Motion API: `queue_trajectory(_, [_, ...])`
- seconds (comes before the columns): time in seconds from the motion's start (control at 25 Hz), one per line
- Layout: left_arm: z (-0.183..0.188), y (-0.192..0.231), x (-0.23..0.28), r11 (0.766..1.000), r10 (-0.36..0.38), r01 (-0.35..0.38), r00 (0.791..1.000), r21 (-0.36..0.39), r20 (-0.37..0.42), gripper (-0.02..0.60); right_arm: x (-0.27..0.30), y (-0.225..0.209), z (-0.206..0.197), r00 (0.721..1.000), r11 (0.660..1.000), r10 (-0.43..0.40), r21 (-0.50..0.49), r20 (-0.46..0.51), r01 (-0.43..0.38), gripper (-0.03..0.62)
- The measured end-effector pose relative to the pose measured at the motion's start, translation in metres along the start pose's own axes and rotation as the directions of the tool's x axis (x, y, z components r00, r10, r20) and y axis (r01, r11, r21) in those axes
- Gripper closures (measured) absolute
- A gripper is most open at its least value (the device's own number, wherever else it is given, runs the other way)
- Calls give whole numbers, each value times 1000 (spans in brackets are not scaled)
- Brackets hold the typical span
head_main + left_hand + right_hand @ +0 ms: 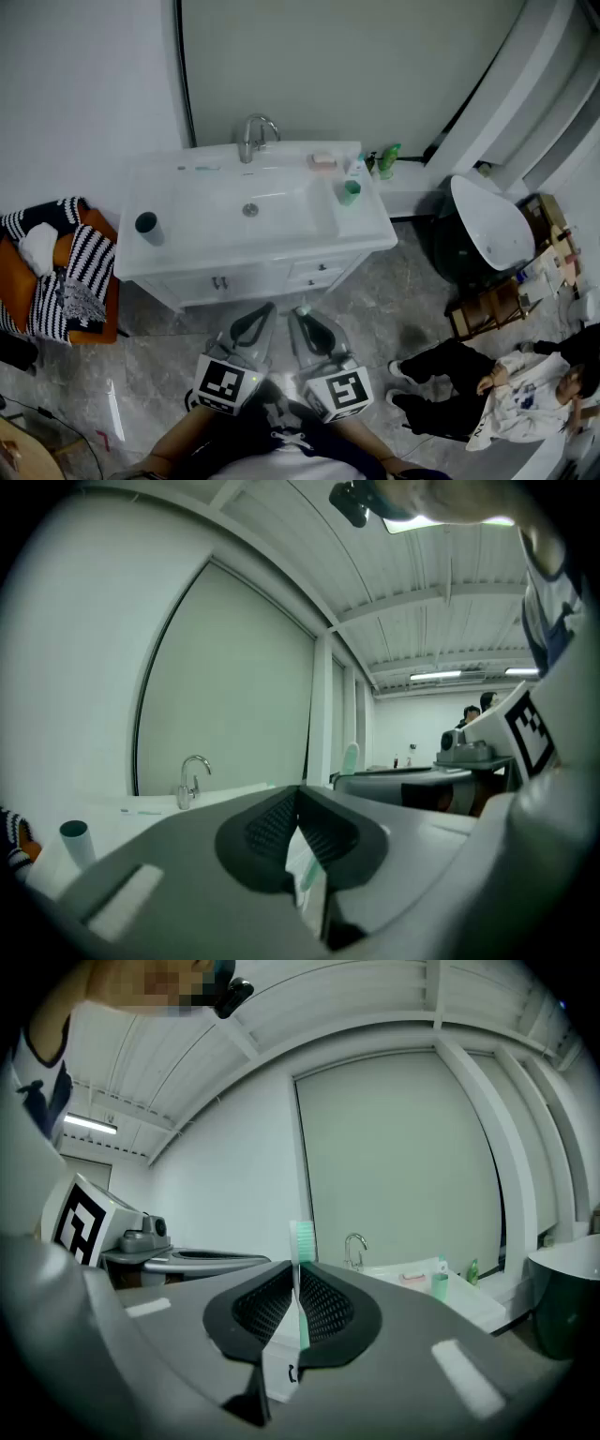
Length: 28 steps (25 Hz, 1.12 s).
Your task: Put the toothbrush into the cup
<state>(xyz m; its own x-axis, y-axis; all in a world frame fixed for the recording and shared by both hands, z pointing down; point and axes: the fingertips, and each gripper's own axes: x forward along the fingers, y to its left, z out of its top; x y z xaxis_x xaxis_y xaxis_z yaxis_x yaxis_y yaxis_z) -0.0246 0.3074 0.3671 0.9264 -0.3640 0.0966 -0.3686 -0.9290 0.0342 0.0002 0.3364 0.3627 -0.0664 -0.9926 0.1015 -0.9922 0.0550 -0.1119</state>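
My right gripper (297, 1283) is shut on a green and white toothbrush (302, 1241), which stands upright between the pads with its bristle head above the jaws. The left gripper (298, 803) has its pads together and I see nothing held in them. In the head view both grippers, left (251, 326) and right (307, 326), hang side by side in front of the white sink cabinet (281, 267), apart from it. A dark cup (148, 227) stands on the counter's left end. A green cup (350, 192) stands on the right end.
A faucet (253, 136), a pink soap dish (322, 161) and another toothbrush (206, 169) lie along the counter's back. A chair with striped cloth (66, 272) is at the left. A white bowl-shaped fixture (487, 220) and a person sitting on the floor (497, 389) are at the right.
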Motion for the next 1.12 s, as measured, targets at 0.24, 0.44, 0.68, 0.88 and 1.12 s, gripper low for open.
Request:
queue_trajectory(0.24, [-2,-11,7,1000,-1,1,1000,-4,0,581,-10,-13,-4,1000,1000,6,-4,17,-5,568])
queue_trajectory(0.44, [-7,-18,13,1000,15,-15,1000,-9,-2,581,-16,-24,-6,999,1000,26,6,31,-26,568])
queue_trajectory(0.68, [-22,-19,16,998,43,-43,999,-36,-15,581,-15,-31,-17,998,998,58,2,10,-58,568])
queue_trajectory(0.88, [-31,-10,27,996,47,-49,998,-68,-37,581,-8,-39,-21,998,998,55,19,7,-56,566])
queue_trajectory(1.12, [-36,16,59,997,18,-22,999,-77,-48,581,24,-61,-24,1000,999,29,32,-11,-29,566])
